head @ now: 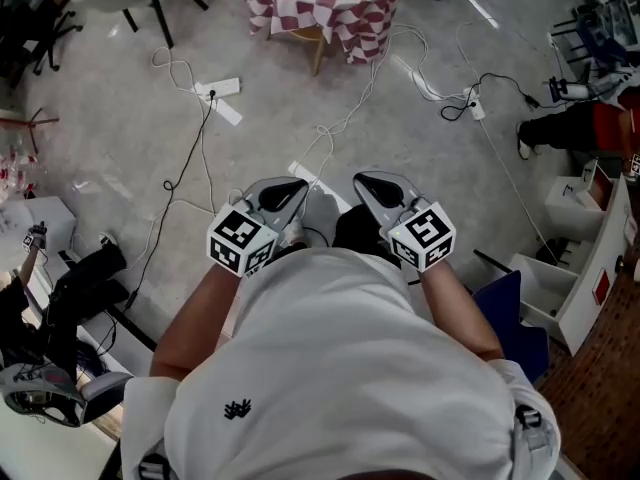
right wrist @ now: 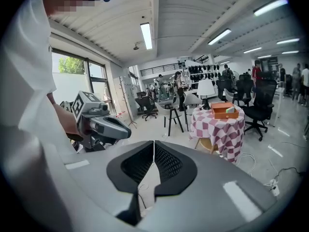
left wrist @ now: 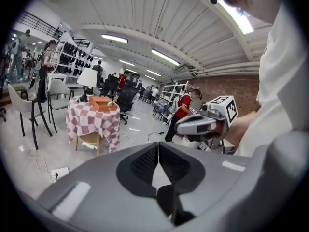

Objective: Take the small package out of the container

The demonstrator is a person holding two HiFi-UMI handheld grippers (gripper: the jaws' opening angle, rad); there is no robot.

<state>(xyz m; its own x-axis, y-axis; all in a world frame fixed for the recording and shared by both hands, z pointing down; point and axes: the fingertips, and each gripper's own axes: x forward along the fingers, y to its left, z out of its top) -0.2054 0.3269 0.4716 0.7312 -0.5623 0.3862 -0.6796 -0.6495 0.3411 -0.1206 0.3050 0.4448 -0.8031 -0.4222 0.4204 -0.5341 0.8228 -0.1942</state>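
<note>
place: open lab/office | evid: shelving, office chairs, floor pwr strip

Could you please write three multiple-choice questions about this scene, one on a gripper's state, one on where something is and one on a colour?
1. The left gripper is:
A. wide open
B. shut with nothing between its jaws
C. clamped on an object

2. The orange container is:
A. on top of the table
B. underneath it
C. in the left gripper

3. The tablecloth is:
A. plain blue
B. red-and-white checked
C. green striped

Answers:
1 B: in the left gripper view the two jaws meet along one line, with only floor behind them.
2 A: both gripper views show it sitting on the cloth-covered top, well away from the grippers.
3 B: the checks are plain in both gripper views.
</note>
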